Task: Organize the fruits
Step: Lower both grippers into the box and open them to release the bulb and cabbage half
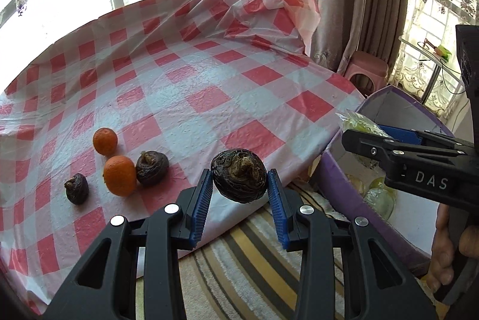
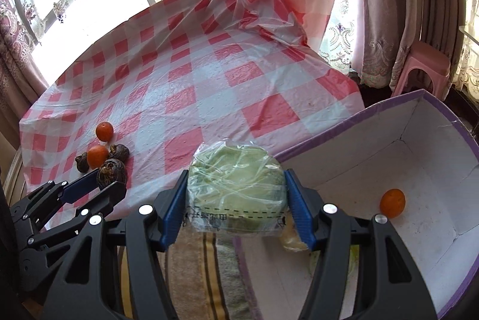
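Beside the purple box [image 2: 353, 122], left gripper [image 1: 239, 179] clamped a dark chestnut [image 1: 239, 175], tuft toward camera; right gripper [image 2: 235, 194] gripped a wrapped cabbage [image 2: 236, 185].

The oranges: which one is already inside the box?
The lone orange on the white floor of the purple-rimmed box, near its right wall. The other two oranges lie on the checked tablecloth beside the dark fruits.

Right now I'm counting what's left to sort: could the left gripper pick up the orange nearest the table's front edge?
Probably not yet. The left gripper is shut on a dark water chestnut, so its jaws are full. The orange itself sits exposed, though another chestnut touches its side.
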`<state>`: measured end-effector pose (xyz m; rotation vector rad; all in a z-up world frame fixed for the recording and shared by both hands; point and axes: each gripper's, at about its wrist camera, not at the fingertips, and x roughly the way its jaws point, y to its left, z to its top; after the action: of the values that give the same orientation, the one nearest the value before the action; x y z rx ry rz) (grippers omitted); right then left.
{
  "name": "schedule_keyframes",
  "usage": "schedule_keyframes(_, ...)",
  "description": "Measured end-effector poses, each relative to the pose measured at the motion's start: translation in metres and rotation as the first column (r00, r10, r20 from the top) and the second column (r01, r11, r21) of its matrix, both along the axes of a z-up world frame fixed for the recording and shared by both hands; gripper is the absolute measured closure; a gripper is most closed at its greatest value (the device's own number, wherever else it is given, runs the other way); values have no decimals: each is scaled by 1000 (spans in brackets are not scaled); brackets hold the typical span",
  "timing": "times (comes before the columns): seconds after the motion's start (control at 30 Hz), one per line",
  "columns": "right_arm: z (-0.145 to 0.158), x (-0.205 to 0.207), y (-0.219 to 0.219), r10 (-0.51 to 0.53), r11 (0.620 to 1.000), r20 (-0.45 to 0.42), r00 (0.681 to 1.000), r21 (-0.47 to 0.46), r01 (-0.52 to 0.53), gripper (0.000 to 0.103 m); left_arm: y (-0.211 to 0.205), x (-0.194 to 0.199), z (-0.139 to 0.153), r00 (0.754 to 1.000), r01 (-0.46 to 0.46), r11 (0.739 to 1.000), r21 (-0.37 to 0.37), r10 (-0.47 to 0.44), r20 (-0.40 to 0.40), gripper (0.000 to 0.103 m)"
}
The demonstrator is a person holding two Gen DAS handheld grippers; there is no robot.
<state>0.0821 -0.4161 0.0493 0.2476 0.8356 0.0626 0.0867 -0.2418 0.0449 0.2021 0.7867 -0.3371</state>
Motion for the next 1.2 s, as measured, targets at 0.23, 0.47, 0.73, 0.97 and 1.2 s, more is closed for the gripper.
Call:
schedule_keyframes(0.23,-5,2,-57,-131,991,-17,991,-41,130,41,-53,1,-6,994,113,993,18,-113,-12,67)
schedule_keyframes(0.47,-22,9,-95,-219,972,-66,974,-104,211,41,-105,-2,-19,969,246,968,44,-244,-49,67)
schedule_keyframes(0.73,-52,23,-125,-283,953,-173,944,-161,256,41,-161,2,-48,899,419,906,58,-406,-164,67)
schedule_keyframes(0.97,-72,39,-131,-313,940,-243,918,-220,262,41,-186,17,-71,869,460,884,79,-430,-243,67)
schedule_keyframes(1.2,-91,49,-137,-336,931,-301,893,-249,266,41,-206,23,-89,858,483,864,143,-435,-273,67)
